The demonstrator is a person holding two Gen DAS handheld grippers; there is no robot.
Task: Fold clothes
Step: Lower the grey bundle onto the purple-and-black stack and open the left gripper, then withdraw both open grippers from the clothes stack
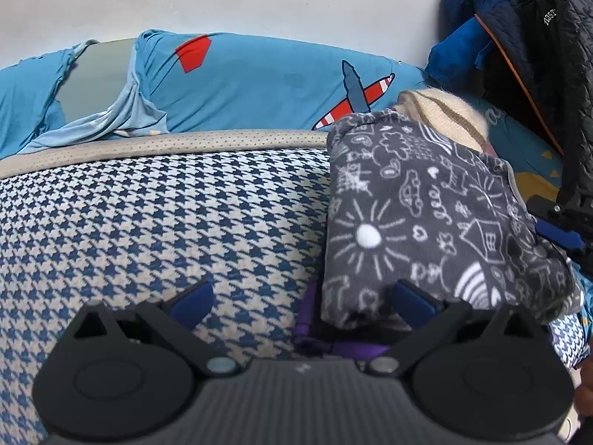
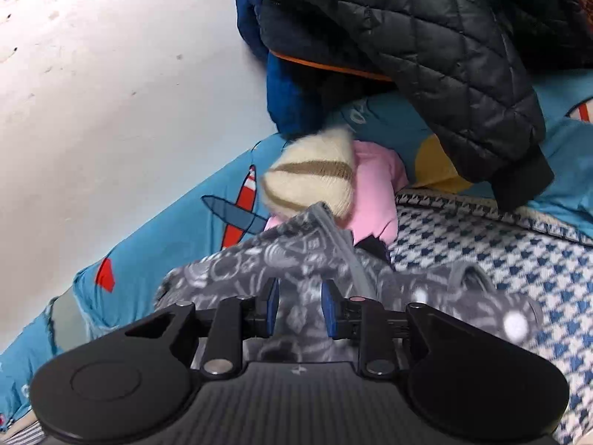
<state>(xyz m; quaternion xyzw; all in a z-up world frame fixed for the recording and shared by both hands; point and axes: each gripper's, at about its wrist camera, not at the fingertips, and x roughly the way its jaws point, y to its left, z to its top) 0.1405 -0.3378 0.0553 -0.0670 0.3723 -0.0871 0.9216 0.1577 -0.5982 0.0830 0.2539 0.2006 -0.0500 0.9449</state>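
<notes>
The left gripper (image 1: 302, 306) is held low and level over the houndstooth blanket (image 1: 148, 222), its blue-padded fingers (image 1: 191, 304) spread wide and holding nothing; the right-hand finger lies against the near edge of the grey doodle-print garment (image 1: 426, 222). That garment sits folded on the blanket's right side, reaching back toward its far edge.

The right gripper (image 2: 299, 309) tilts forward over the same garment (image 2: 296, 270), its fingers (image 2: 330, 311) drawn close together with a fold of the grey fabric pinched between the pads.

Beyond the garment sit a cream knitted hat (image 2: 315, 174) and a pink piece (image 2: 374, 185), near the blue aeroplane-print sheet (image 1: 259, 85). A black quilted jacket (image 2: 426, 37) hangs at the far right corner.
</notes>
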